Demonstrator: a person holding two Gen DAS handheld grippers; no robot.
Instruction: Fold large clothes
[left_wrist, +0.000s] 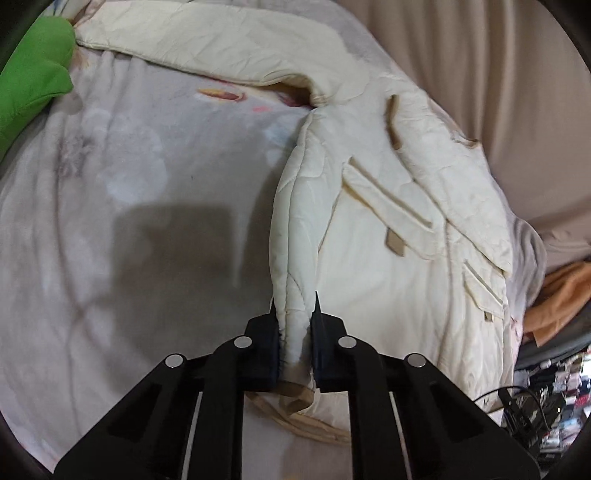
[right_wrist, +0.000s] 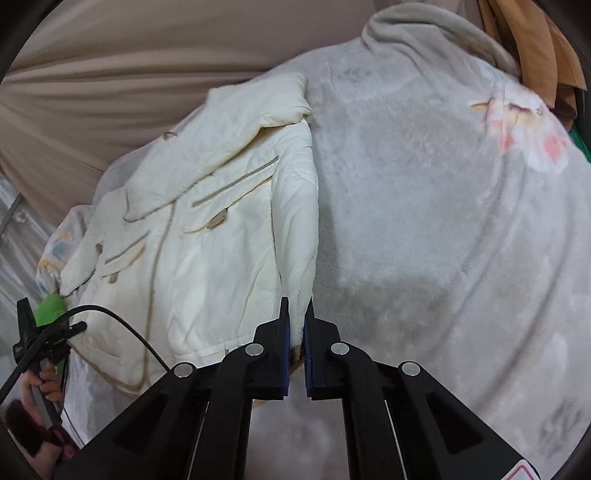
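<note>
A cream quilted jacket (left_wrist: 399, 229) lies spread on a bed covered by a pale grey fleece blanket (left_wrist: 140, 206) with a faded floral print. Its front faces up, showing flap pockets with tan tabs and tan piping. In the left wrist view one sleeve (left_wrist: 207, 40) stretches away across the top of the blanket toward a bright green cloth (left_wrist: 29, 85) at the far left, while the body of the jacket fills the right side.

The left gripper (left_wrist: 294, 317) pinches a raised fold along the jacket's side edge near the hem; its black jaws are narrow, closed onto the padded fabric, which bunches between them. The right gripper (right_wrist: 296, 314) grips the jacket's (right_wrist: 207, 236) other side edge near the elastic hem, its blue-lined jaws likewise drawn narrow on a thin ridge of cloth.

Beige curtains (right_wrist: 122, 74) hang behind the bed. Orange-brown fabric (left_wrist: 557, 299) sits just past the blanket's edge, and a black cable (right_wrist: 122, 325) curves across the lower left of the right wrist view.
</note>
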